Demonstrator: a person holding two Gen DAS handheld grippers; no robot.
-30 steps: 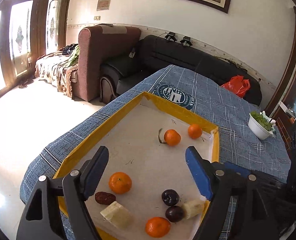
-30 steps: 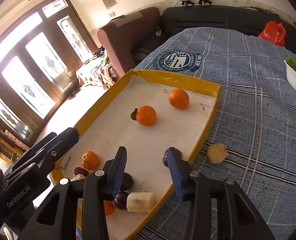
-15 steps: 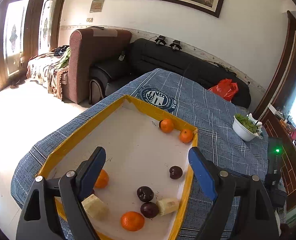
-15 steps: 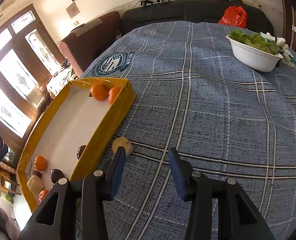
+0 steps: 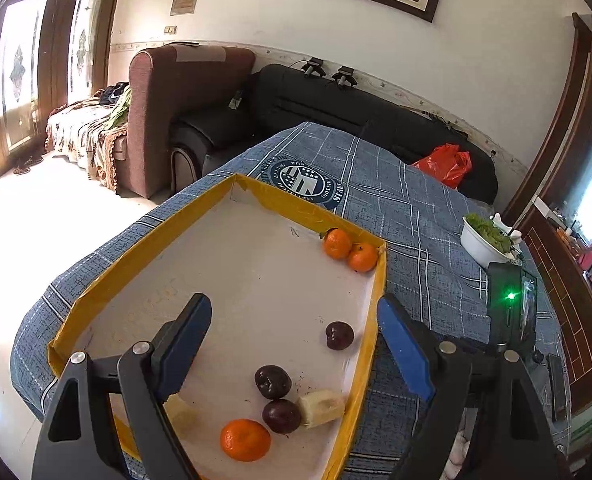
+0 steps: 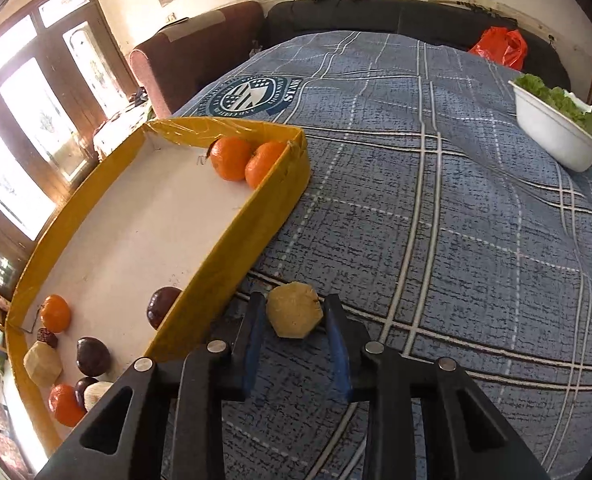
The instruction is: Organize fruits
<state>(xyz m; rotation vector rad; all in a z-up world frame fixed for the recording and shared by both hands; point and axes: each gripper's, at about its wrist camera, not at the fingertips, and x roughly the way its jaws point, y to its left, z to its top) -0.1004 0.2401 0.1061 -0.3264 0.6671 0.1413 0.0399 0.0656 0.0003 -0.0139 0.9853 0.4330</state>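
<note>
Yellow-rimmed tray [image 6: 255,216] on the blue cloth [image 6: 456,240]. In its far corner: two oranges [image 6: 231,158], touching. Near end of the tray: two more oranges [image 5: 245,440], three dark plums [image 5: 272,381], two pale peeled chunks [image 5: 322,408] and one small dark-red fruit [image 6: 47,336]. One peeled piece [image 6: 294,314] lies outside the tray, on the cloth just beside its right wall. Right gripper [image 6: 296,314] straddles that piece, jaws closing on it; pads look just shy of contact. Left gripper [image 5: 291,344] hangs over the tray's near end, jaws spread wide, nothing between them. White bowl [image 6: 552,140] of greens sits well right of the tray.
</note>
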